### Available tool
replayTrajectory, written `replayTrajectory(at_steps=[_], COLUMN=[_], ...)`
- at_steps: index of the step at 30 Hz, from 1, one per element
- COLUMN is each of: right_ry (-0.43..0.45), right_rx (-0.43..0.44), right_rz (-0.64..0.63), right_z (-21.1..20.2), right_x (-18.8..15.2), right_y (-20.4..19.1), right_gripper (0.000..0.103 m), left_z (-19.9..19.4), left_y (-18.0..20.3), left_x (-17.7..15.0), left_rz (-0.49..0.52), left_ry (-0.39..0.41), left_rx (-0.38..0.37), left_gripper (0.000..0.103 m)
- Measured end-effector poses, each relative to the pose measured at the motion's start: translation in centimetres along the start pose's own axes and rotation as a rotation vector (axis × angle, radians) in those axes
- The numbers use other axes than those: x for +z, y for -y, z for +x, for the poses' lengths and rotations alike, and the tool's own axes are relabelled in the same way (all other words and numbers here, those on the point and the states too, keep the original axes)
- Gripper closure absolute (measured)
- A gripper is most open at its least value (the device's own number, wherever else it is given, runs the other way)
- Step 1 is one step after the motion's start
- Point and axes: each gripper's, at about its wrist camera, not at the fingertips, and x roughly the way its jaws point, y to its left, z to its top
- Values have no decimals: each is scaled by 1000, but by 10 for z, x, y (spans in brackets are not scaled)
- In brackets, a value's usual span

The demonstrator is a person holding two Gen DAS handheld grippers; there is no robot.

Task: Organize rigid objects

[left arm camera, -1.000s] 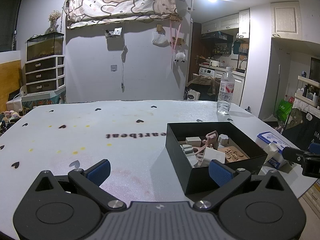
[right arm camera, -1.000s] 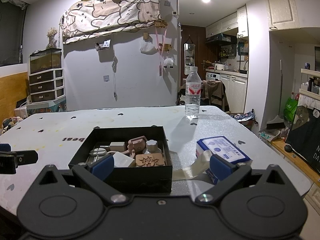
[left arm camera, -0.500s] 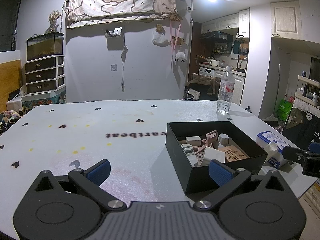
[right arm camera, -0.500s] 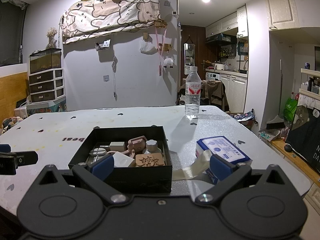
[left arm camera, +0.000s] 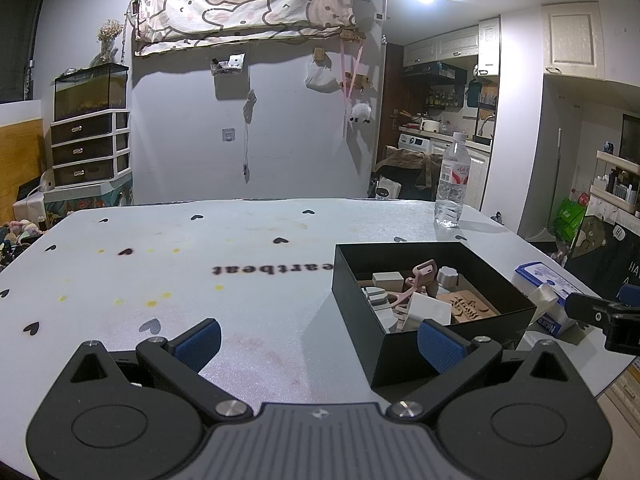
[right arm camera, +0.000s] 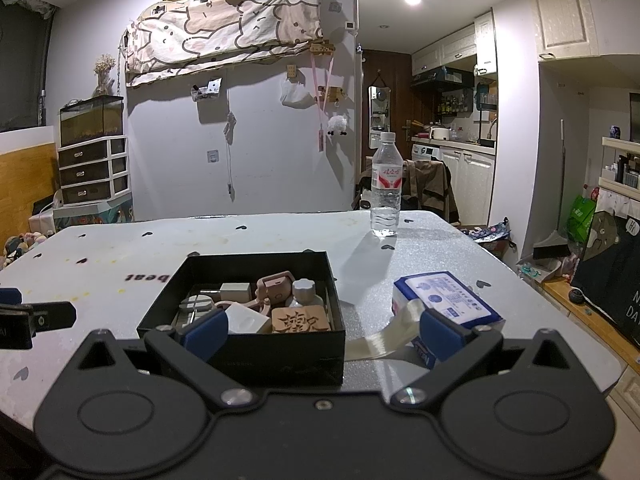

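A black open box [left arm camera: 352, 280] [right arm camera: 248, 350] sits on the white table [left arm camera: 160, 264]. It holds several small items: a carved wooden tile [right arm camera: 301, 320], a pink clip-like piece [right arm camera: 276, 286], a white block [right arm camera: 246, 320], a small white-capped bottle [right arm camera: 304, 290] and grey pieces. My left gripper [left arm camera: 318, 340] is open and empty, low over the table just left of the box. My right gripper [right arm camera: 322, 330] is open and empty, right in front of the box's near wall. Each gripper shows at the edge of the other's view.
A blue and white tissue pack [right arm camera: 448, 300] with a clear strip lies right of the box, near the table's right edge. A water bottle [right arm camera: 386, 190] stands at the far right of the table. Drawers and a tank stand far left off the table.
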Motion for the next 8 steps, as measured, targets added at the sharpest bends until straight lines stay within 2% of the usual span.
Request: replayTrajectory(at_steps=[8], right_ry=[0], right_rx=[0], right_rz=[0], right_z=[0], right_x=[0], right_y=[0], right_gripper=[0], left_z=[-1], left_y=[0], left_x=[0], left_rz=[0], left_ry=[-1], left_rx=[1], left_gripper=[0])
